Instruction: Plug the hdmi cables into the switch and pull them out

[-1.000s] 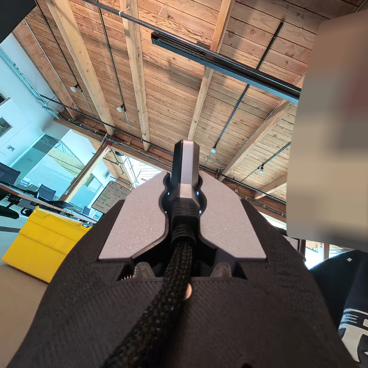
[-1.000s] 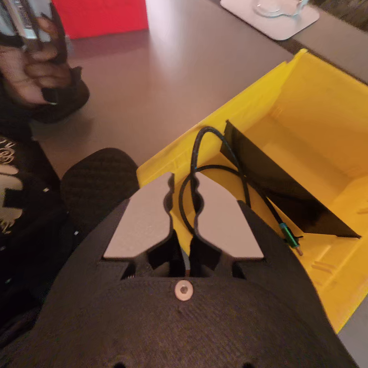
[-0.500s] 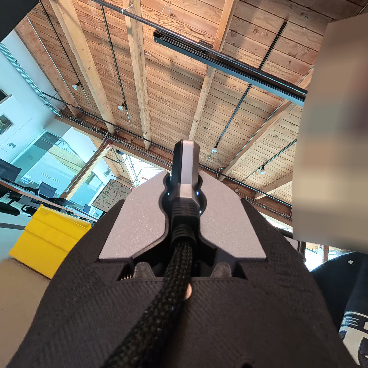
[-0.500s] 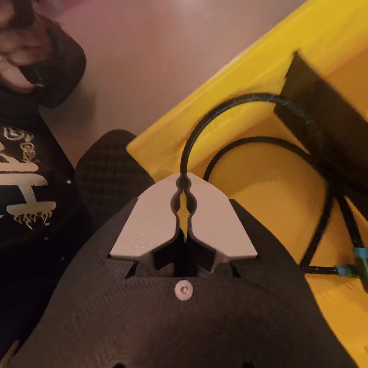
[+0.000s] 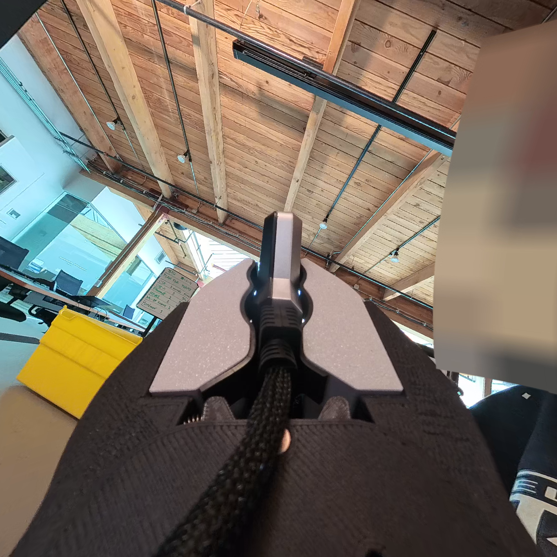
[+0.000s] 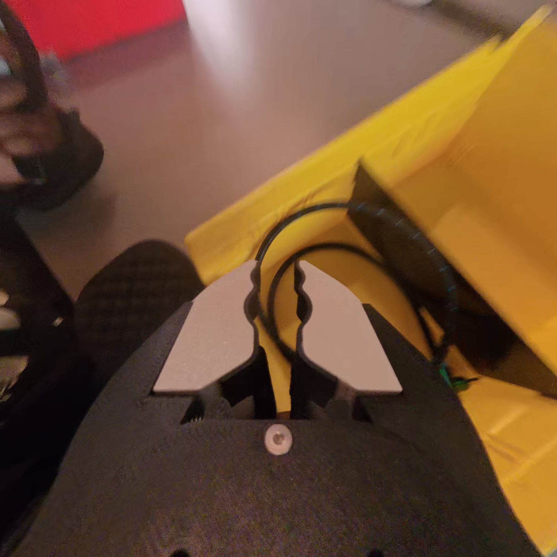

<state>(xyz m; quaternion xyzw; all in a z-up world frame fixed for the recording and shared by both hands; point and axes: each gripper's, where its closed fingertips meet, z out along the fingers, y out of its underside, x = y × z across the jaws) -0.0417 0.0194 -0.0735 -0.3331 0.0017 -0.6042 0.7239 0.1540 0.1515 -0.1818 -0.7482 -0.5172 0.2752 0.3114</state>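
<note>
Left wrist view: left gripper (image 5: 278, 289) clamps the switch (image 5: 281, 250); right gripper (image 6: 275, 297) gapes around a cable (image 6: 271, 301).

A whiteboard (image 5: 167, 293) bears green-and-black handwriting — a dark garment (image 5: 533, 494) carries pale printed lettering, cropped.

Above me a plank ceiling (image 5: 256, 126) on pale beams, a black light track (image 5: 340, 90) crossing it. Whiteboard (image 5: 167, 291) stands low left, beyond a yellow bin (image 5: 75, 358). My other camera, blurred: brown tabletop (image 6: 187, 144), red block (image 6: 96, 24) far left
</note>
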